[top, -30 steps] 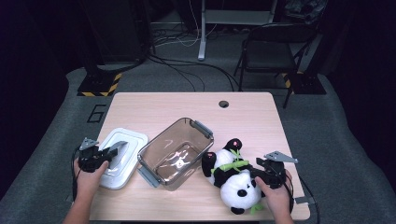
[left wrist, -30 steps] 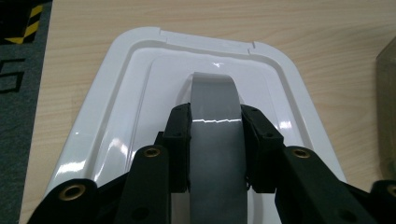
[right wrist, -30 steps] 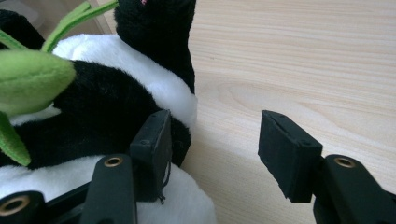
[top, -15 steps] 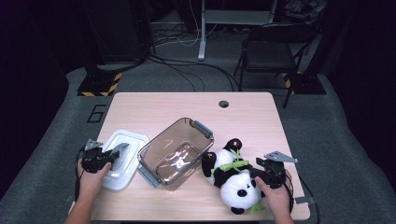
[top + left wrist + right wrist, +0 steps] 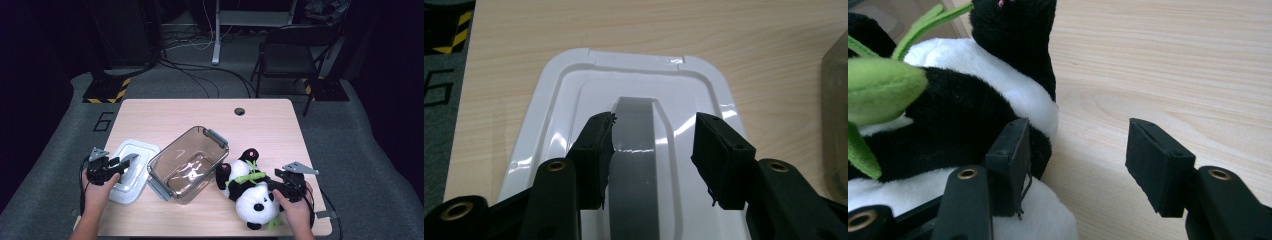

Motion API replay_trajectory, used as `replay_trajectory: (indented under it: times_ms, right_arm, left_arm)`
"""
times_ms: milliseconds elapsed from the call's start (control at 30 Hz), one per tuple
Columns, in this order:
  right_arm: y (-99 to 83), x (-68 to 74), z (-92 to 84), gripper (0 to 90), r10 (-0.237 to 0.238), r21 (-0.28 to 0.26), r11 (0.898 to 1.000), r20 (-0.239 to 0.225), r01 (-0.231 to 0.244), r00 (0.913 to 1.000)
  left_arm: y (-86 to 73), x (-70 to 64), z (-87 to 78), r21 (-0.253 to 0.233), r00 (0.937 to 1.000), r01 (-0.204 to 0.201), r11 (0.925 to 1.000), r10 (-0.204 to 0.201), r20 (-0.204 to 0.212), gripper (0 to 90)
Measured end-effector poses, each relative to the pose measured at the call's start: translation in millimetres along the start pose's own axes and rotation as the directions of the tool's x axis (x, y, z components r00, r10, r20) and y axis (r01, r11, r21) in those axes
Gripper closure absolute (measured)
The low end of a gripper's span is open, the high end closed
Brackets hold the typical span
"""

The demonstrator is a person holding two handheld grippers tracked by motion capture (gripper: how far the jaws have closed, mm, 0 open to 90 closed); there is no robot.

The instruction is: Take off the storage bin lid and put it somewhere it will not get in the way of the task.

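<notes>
Centrally, clear container [image 5: 188, 164] separates lid [image 5: 131, 169] from panda [image 5: 250, 192].

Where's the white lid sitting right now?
In the high view, the white lid lies flat near the table's front-left corner, just left of the clear container, with the left hand-held gripper open over it.

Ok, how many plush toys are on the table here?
1: a panda plush lies at the table's near right, beside the clear container, with the right hand-held gripper at it. None visible inside the container.
</notes>
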State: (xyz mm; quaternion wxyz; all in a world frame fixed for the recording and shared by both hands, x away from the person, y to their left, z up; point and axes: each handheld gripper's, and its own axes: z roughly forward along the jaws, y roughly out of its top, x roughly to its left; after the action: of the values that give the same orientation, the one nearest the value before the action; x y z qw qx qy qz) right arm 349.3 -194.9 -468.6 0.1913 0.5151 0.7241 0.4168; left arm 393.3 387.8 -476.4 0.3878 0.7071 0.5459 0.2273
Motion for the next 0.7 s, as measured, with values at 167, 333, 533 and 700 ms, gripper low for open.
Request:
replay_trajectory:
  times_ms: [167, 333, 533, 700]
  right_arm:
    - [1.8, 0.0, -3.4, 41.3, -0.003, -0.007, 1.000, 0.008, 0.003, 1.0000]
    - [4.0, 1.8, -8.2, 41.0, -0.010, -0.014, 1.000, 0.011, 0.011, 0.9999]
    - [8.2, 4.4, -14.1, 40.7, -0.015, -0.031, 0.999, 0.011, 0.016, 0.9998]
    - [7.7, 4.6, -13.3, 40.7, -0.017, -0.027, 0.999, 0.011, 0.017, 0.9998]
  left_arm:
    - [14.1, -14.0, -5.1, 0.000, 0.9969, -0.030, 0.9996, 0.030, 0.072, 47.6]
    - [30.1, -31.0, -8.7, -0.006, 0.9865, -0.057, 0.9984, 0.057, 0.154, 46.1]
    - [48.2, -50.6, -12.5, -0.018, 0.9741, -0.106, 0.9942, 0.107, 0.199, 47.1]
    - [64.2, -64.0, -11.3, -0.022, 0.9565, -0.128, 0.9916, 0.129, 0.262, 51.9]
